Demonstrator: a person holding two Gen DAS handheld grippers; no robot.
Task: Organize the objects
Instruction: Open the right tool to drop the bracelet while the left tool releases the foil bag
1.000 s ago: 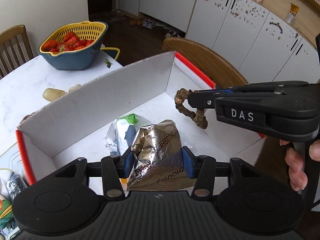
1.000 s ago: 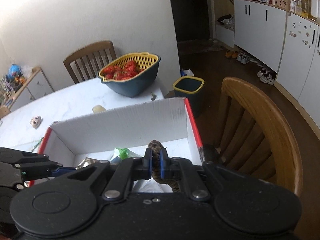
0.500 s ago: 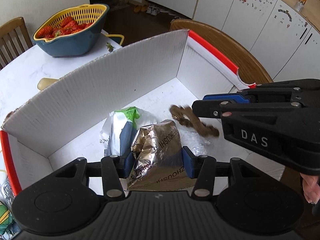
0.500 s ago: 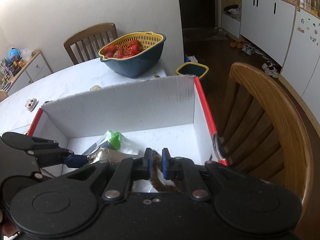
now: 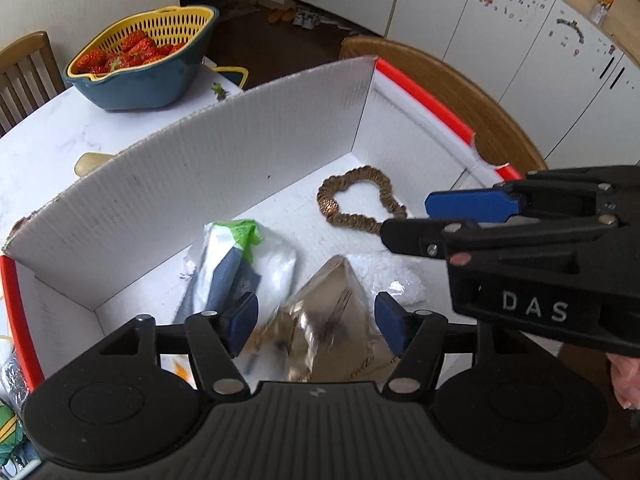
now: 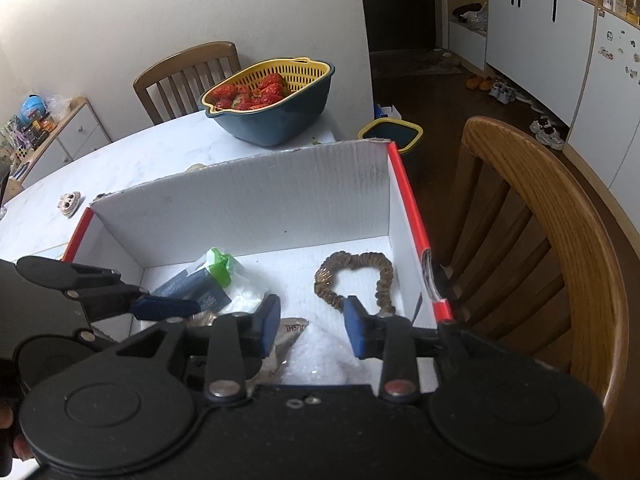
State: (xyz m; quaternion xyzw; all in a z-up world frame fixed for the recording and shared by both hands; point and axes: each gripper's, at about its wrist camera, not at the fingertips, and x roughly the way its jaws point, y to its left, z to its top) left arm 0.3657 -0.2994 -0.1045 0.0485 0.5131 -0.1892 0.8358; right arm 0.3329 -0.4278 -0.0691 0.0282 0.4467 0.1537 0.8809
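Now the main risk lies with the foil packet (image 5: 328, 312): it sits blurred between the parted jaws of the left gripper (image 5: 316, 322), which have just been opening, and the pads no longer press on it. It seems to be dropping or tipping, so it may well land on the white-and-blue pouch (image 5: 228, 264) or lean against the clear bag of white granules (image 5: 384, 276) rather than lie flat, and a gripper lifted carelessly could catch its crumpled edge and drag it along. The second risk is the brown hair tie (image 6: 354, 280), which already lies loose on the floor of the white box (image 6: 256, 204), near the red-edged right wall. The right gripper (image 6: 312, 326) hangs just above and in front of it with jaws that have just been opening and nothing between them; a low pull-back could snag the loop on a pad. The box stands at the edge of the surface (image 6: 132, 160), beside a wooden chair (image 6: 560, 220), so a knock against its wall could shove it toward that edge.

Both grippers point steeply down into the box, the left over the near middle, the right crossing in from the side over the right half, close together, so they could bump on leaving.
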